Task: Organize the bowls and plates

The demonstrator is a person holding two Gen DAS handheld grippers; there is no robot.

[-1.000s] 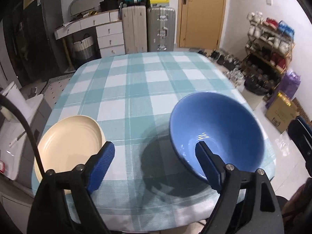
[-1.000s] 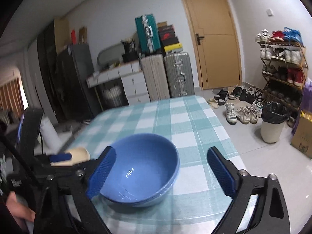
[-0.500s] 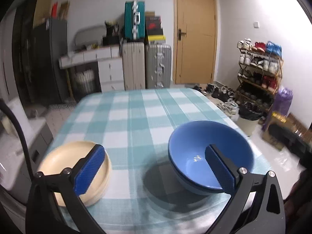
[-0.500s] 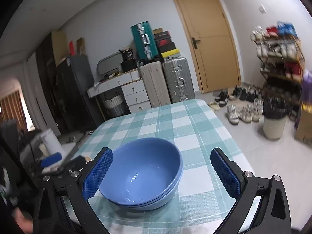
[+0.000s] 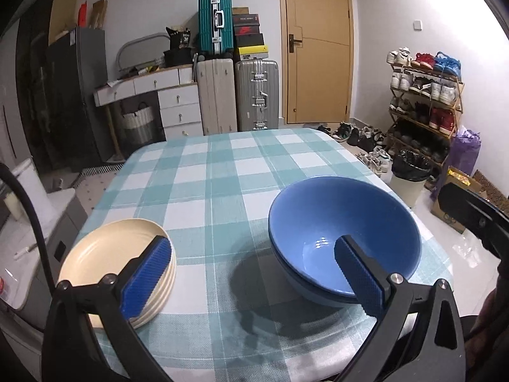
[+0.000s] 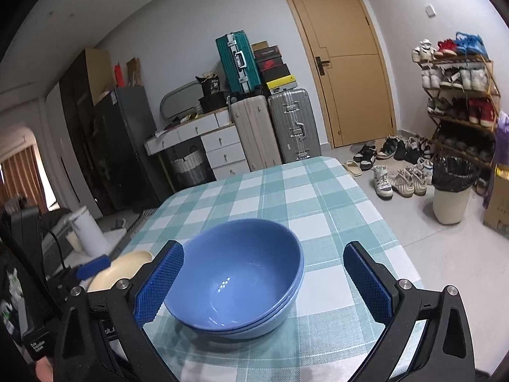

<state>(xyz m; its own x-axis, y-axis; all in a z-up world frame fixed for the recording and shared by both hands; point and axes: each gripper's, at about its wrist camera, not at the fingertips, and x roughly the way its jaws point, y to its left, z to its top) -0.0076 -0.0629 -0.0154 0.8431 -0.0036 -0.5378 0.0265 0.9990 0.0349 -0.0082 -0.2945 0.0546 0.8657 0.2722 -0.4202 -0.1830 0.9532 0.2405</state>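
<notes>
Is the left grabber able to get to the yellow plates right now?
Probably yes. The left gripper is open and empty, and the yellow plates sit close by its left finger with nothing between them. The blue bowls are off to the other side.

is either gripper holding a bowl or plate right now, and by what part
Nothing is held. The left gripper and right gripper are both open, their fingers clear of the stacked blue bowls and the cream plates, which rest on the table.
</notes>
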